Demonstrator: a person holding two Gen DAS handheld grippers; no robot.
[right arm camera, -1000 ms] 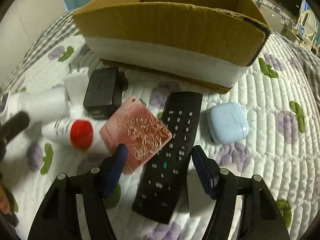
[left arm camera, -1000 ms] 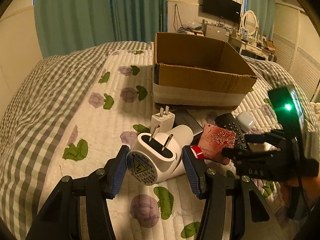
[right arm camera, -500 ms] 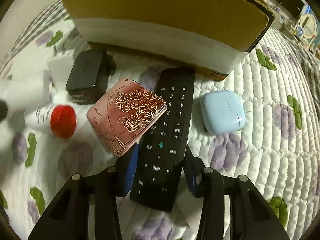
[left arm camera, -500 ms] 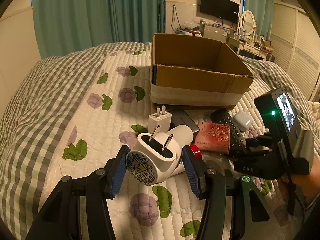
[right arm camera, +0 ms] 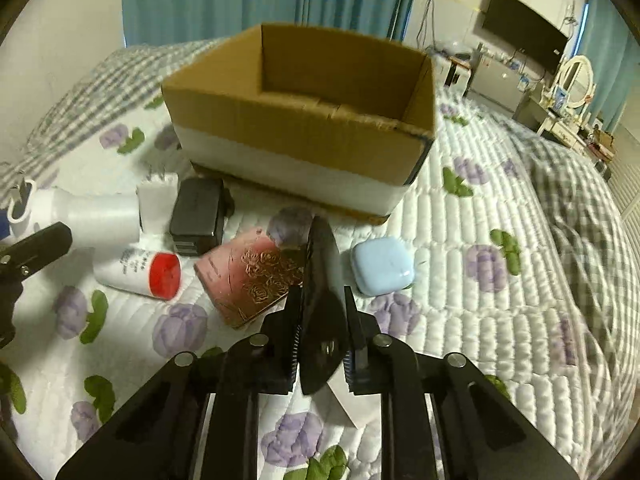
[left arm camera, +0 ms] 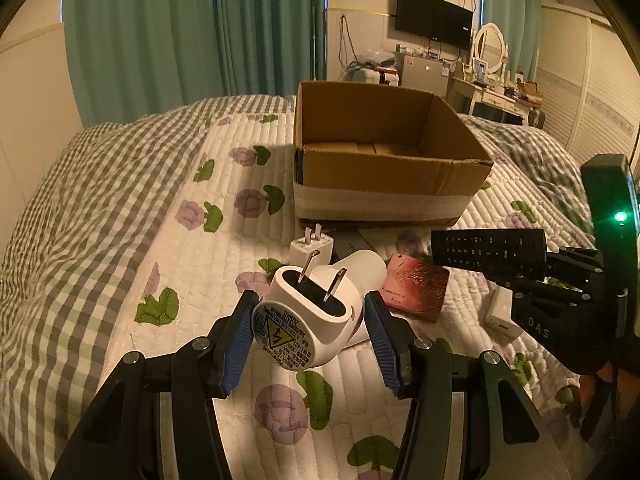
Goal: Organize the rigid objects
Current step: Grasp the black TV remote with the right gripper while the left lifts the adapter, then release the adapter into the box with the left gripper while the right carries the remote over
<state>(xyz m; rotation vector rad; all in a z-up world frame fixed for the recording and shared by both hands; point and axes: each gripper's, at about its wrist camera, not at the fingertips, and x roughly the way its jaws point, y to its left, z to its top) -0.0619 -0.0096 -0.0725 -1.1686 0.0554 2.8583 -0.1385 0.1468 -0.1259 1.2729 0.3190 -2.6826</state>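
My left gripper (left arm camera: pixel 309 330) is shut on a white plug adapter (left arm camera: pixel 308 308), prongs up, blue pads pressing its sides just above the quilt. My right gripper (right arm camera: pixel 320 334) is closing tight on a black remote (right arm camera: pixel 323 276). The pads press on its sides and it hangs edge-on above the bed. The left wrist view shows that remote (left arm camera: pixel 488 250) lifted level at the right. An open cardboard box (right arm camera: pixel 300 132) stands beyond both grippers, also seen as the box (left arm camera: pixel 384 176).
On the floral quilt lie a pink rose-patterned case (right arm camera: pixel 252 276), a pale blue earbud case (right arm camera: pixel 380 266), a white bottle with a red cap (right arm camera: pixel 140 270), a black charger (right arm camera: pixel 198 216) and a small white charger (left arm camera: pixel 312 246). Checked bedding surrounds the quilt.
The right gripper went from open around the remote to shut on it and lifted it off the quilt, turned edge-on. The left gripper and its adapter stayed put.
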